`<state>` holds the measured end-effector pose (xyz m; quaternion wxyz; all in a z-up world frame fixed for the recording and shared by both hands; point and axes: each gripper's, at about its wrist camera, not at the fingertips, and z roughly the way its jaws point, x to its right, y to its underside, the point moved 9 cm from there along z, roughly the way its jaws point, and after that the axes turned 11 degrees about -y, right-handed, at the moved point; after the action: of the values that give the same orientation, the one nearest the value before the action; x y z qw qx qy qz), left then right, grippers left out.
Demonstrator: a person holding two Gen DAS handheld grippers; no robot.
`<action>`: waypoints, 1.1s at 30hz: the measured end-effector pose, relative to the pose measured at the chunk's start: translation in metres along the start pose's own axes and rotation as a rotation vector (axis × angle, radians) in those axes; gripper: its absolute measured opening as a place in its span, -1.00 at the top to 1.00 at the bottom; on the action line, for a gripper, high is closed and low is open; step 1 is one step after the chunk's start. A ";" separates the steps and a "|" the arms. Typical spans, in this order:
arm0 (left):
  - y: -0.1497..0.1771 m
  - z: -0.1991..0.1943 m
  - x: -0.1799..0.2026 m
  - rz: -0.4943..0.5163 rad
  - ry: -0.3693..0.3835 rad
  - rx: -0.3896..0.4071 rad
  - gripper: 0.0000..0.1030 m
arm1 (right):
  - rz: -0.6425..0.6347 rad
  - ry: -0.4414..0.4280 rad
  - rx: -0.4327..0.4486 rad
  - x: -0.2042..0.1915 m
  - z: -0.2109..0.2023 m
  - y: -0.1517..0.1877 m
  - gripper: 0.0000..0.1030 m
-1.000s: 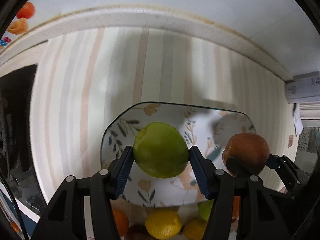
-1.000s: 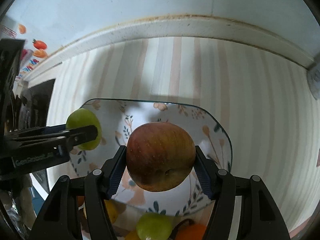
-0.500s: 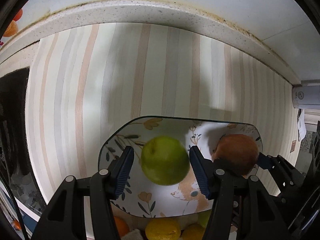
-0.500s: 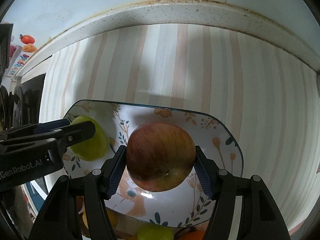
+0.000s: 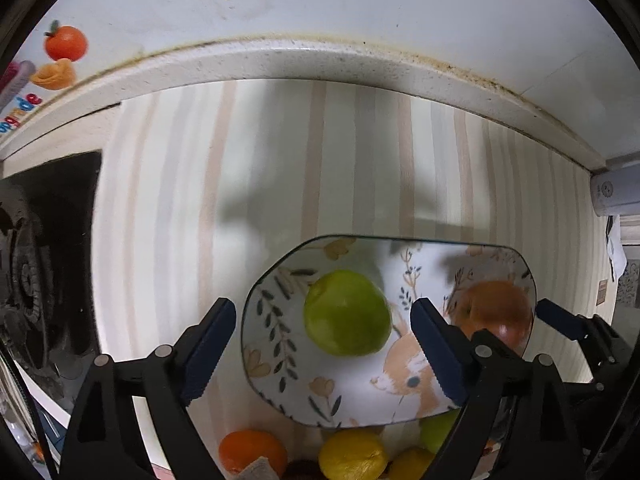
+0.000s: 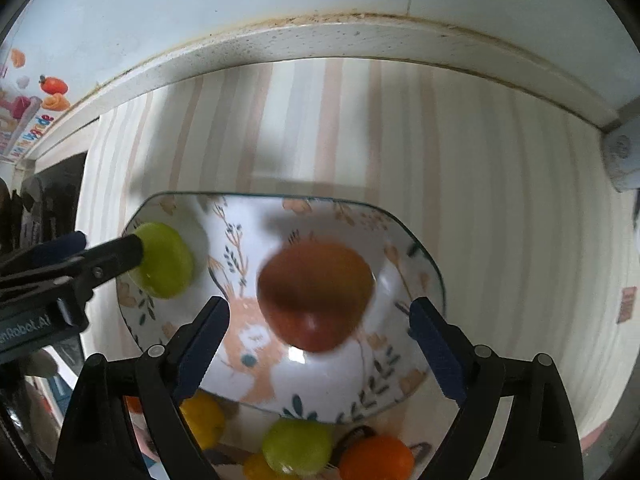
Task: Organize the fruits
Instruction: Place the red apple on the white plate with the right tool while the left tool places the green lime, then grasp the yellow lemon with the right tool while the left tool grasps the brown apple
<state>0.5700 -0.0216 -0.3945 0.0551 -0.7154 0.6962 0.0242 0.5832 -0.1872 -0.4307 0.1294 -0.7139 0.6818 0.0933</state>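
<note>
Two apples lie in the floral plate on the striped desk: a green apple toward its left, a red apple toward its right. Left tongs and right tongs both gape wide, gripping nothing. More fruit sits just below the plate.
</note>
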 end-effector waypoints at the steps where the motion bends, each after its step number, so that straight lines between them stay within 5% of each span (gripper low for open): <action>1: 0.005 -0.003 0.001 -0.002 -0.006 0.007 -0.74 | -0.002 0.009 0.006 0.001 -0.004 0.004 -0.82; 14: 0.064 -0.066 -0.025 -0.047 -0.093 0.193 -0.73 | 0.010 0.053 0.098 -0.011 -0.057 0.068 -0.82; 33: 0.142 -0.148 -0.043 -0.076 -0.054 0.369 -0.73 | -0.008 0.037 0.305 -0.057 -0.155 0.145 -0.82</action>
<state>0.4210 0.0012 -0.2487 0.2049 -0.7181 0.6594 -0.0869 0.4290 -0.1863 -0.2746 0.2242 -0.6902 0.6876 -0.0250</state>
